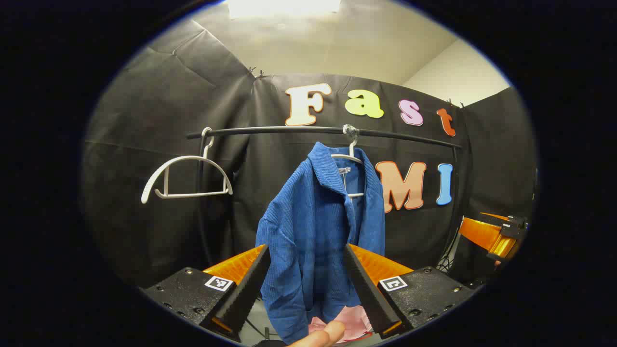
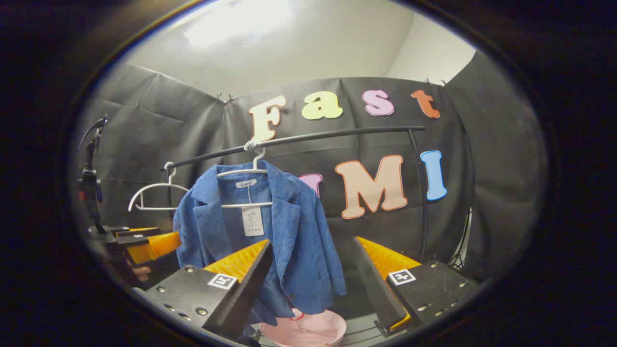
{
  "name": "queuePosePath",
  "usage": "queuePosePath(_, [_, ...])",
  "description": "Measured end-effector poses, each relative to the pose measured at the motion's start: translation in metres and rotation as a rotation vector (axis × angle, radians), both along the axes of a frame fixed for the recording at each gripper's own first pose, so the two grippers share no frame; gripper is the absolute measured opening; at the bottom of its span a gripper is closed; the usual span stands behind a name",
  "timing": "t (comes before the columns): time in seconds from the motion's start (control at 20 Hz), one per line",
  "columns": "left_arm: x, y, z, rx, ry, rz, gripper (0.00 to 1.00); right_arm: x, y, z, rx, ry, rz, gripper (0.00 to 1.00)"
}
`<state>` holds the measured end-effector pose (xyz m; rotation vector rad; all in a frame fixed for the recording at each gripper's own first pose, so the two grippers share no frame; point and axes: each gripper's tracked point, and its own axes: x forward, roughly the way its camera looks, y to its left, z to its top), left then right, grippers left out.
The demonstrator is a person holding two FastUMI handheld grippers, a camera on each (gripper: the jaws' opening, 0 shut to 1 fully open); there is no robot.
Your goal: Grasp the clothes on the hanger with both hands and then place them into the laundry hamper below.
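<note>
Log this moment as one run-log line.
left gripper: open | right gripper: open | blue jacket: on hanger | pink hamper: below

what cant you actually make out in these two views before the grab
- Pink hamper: in the right gripper view its base is cut off by the picture's edge; in the left gripper view the blue jacket and a fingertip cover most of it.
- Tag inside the jacket: print too small to tell.
- Jacket's far sleeve: hidden behind its own front in the left gripper view.

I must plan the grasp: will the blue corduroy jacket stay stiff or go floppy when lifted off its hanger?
Probably floppy: the blue corduroy jacket drapes in soft folds from its white hanger. The ribbed cloth likely grips well. It may snag, since the collar wraps the hanger.
</note>
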<state>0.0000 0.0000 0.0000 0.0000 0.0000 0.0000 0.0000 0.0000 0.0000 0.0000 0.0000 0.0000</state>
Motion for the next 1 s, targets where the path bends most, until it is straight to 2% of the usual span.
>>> queuePosePath(0.05, [0.001, 0.002, 0.008, 0.004, -0.019, 0.009, 0.91, 0.003, -0.005, 0.004, -0.002, -0.009, -0.006, 0.98])
queuePosePath(0.2, [0.005, 0.004, 0.029, 0.011, -0.068, 0.032, 0.9, 0.012, -0.008, 0.011, -0.008, -0.019, 0.01, 0.98])
queuePosePath(0.35, [0.009, 0.003, 0.034, -0.023, -0.069, 0.033, 0.91, 0.021, -0.005, 0.015, -0.003, -0.026, 0.051, 0.98])
queuePosePath(0.55, [0.02, -0.001, 0.026, -0.022, -0.051, 0.022, 0.9, 0.037, 0.003, 0.009, -0.011, -0.015, 0.099, 1.0])
queuePosePath(0.6, [0.026, -0.006, 0.022, -0.014, -0.04, 0.01, 0.94, 0.042, 0.005, 0.005, -0.017, -0.009, 0.106, 1.0])
queuePosePath(0.65, [0.03, -0.01, 0.017, -0.01, -0.026, -0.001, 0.9, 0.048, 0.007, 0.002, -0.019, -0.003, 0.112, 0.98])
queuePosePath(1.0, [0.059, -0.041, -0.012, -0.017, 0.052, -0.062, 0.93, 0.082, 0.028, -0.018, -0.015, 0.018, 0.166, 0.98])
